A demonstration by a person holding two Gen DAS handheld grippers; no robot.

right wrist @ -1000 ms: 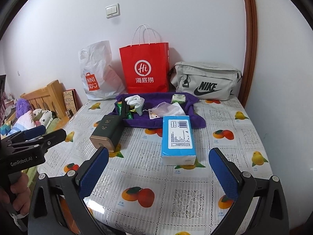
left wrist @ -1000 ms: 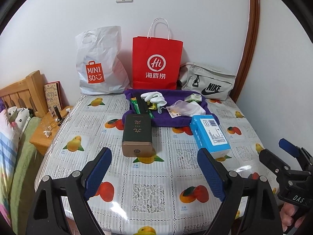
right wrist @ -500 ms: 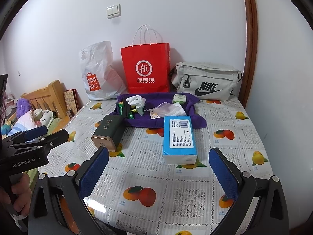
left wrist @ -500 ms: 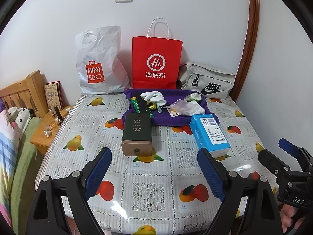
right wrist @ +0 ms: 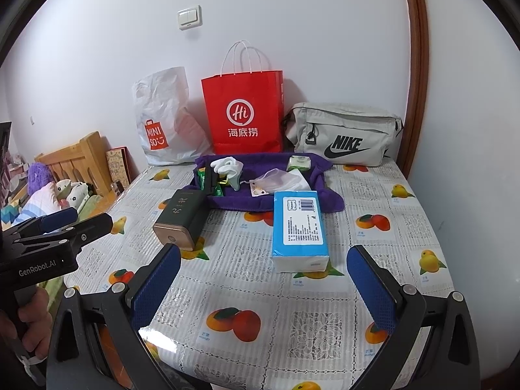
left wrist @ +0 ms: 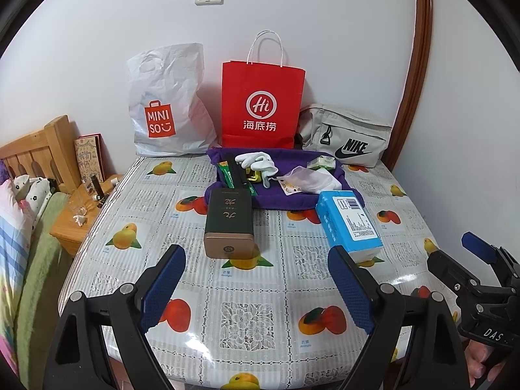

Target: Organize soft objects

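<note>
Left wrist view looks down on a table [left wrist: 260, 308] under a fruit-printed plastic cloth, and every place below is given from the purple towel [left wrist: 286, 200] lying at the table's far middle. Behind the towel, against the wall, stand a white Miniso bag [left wrist: 169, 104] toward the left, a red paper bag [left wrist: 261, 104] straight behind, and a grey Nike pouch [left wrist: 347, 139] toward the right. Just in front of the towel's left end lies a dark green box [left wrist: 229, 224] with a gold end cap, its far end touching the towel's edge. At the towel's front right corner lies a blue tissue pack [left wrist: 349, 224], overlapping that corner. On the towel rest the small soft things: white gloves [left wrist: 256, 161] left of centre, a pale mesh pouch [left wrist: 307, 178] right of centre, a small green-and-white packet [left wrist: 321, 162] at the far right, and green packets [left wrist: 232, 178] with a black strip at the left end.

The left gripper [left wrist: 256, 289] hangs well in front of the towel, fingers spread wide with nothing between them. The right gripper [right wrist: 263, 289] hangs likewise, fingers released and empty, the tissue pack just beyond them in its own view. A hand [right wrist: 31, 321] grips the left tool's handle.
</note>
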